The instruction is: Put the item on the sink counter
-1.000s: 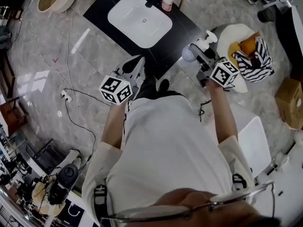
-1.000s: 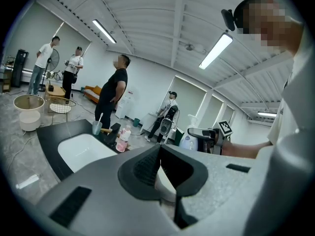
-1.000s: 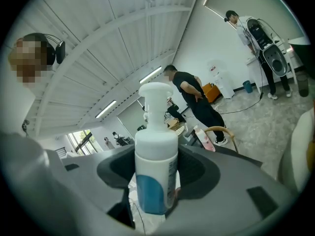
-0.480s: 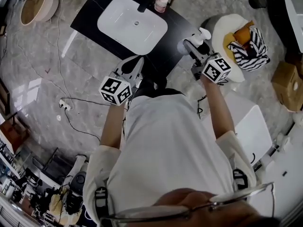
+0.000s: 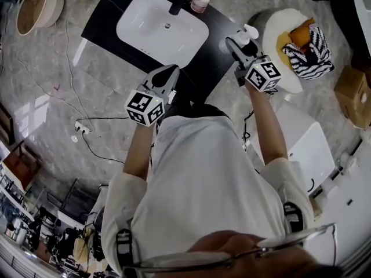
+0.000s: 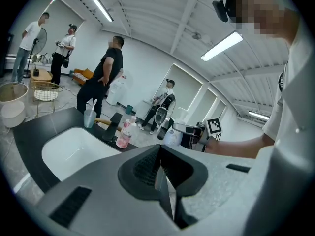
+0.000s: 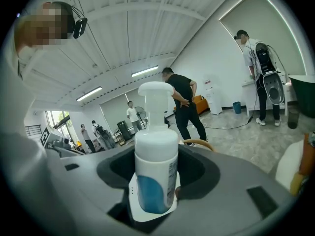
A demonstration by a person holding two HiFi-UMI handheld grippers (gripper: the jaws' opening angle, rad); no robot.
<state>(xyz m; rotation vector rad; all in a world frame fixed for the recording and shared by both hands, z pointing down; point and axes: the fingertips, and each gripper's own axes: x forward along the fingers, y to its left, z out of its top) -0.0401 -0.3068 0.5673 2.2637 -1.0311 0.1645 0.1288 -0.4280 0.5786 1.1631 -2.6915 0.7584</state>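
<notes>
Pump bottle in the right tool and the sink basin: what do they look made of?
Pump bottle: likely plastic. It has a smooth white body with a soft sheen, a moulded pump head and a blue printed label.
Sink basin: probably glazed ceramic, glossy white with faint reflections, though the look alone can't rule out another glossy material.

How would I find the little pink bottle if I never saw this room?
Look at the black counter with the white sink. Behind the sink, right of the black tap, stands the pink bottle. It alone is pink, unlike the clear cup.
</notes>
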